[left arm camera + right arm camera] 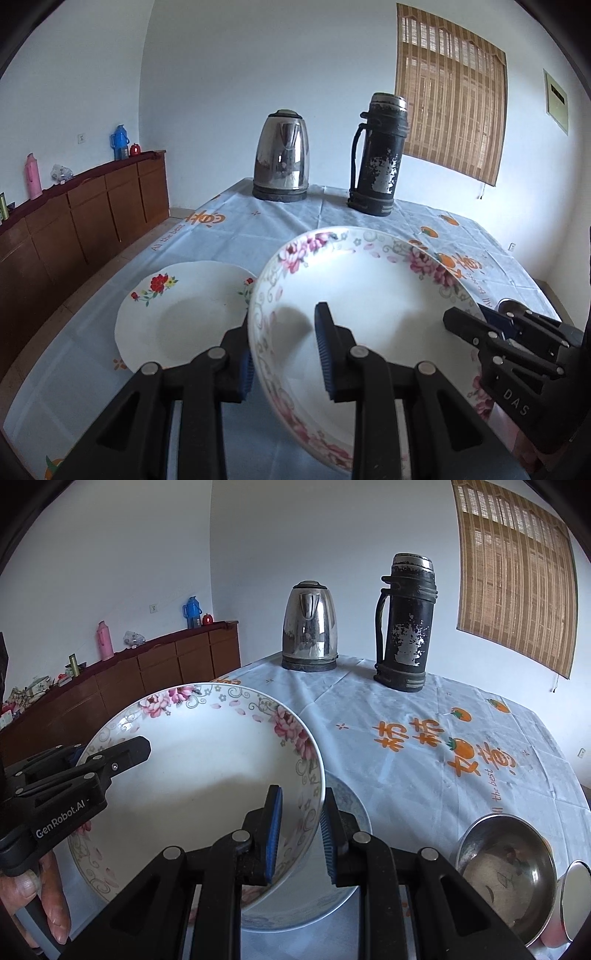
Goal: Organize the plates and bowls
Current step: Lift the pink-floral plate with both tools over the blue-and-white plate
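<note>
Table (424,716), under a pale printed cloth: it runs ahead of both our grippers and carries everything below.

Pink-flowered plate (369,295): the largest dish, held up and tilted between our two grippers. Its left rim passes between the blue pads of our left gripper (286,356), one finger under the rim and one inside the well. Its right rim sits between the pads of our right gripper (301,836). Both sets of jaws are narrowed to a slim gap around the rim; the pads look to be touching the plate.

Red-flowered plate (184,314): flat on the cloth, just left of our left gripper and partly behind the lifted plate.

Blue-patterned plate (351,808): on the cloth directly below our right gripper, mostly hidden.

Steel bowl (506,871): right of our right gripper, near the table edge.

Black flask (406,624): upright, far ahead.

Steel kettle (310,627): upright, far ahead, left of the flask.
</note>
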`<state>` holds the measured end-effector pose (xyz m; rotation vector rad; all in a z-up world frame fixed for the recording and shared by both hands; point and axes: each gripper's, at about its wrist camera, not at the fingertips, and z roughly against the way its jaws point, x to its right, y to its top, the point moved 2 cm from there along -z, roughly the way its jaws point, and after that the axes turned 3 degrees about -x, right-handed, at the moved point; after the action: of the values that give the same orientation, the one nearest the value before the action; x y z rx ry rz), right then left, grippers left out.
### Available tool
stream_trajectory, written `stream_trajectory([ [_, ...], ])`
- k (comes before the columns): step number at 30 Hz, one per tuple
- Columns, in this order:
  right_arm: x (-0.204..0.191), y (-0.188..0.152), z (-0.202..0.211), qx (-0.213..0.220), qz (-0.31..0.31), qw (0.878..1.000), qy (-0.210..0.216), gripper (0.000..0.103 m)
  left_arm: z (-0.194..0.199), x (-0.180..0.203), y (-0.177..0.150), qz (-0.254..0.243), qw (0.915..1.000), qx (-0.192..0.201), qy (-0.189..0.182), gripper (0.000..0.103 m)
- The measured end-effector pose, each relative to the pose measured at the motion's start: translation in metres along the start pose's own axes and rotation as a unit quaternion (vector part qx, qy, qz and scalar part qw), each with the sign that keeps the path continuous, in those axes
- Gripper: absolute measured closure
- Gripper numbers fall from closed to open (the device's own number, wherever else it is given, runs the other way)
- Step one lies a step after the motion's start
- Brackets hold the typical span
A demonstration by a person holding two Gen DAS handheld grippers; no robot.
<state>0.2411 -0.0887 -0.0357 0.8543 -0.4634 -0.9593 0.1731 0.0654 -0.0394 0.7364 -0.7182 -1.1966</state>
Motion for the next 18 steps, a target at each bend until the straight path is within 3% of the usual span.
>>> stream_trajectory([
  [18,0.024,-0.002,-0.005,0.013,-0.040,0.999,-0.020,0.081,-0.020,0.020,0.019,-0.011,0.9995,0.026,-0.016,0.076],
])
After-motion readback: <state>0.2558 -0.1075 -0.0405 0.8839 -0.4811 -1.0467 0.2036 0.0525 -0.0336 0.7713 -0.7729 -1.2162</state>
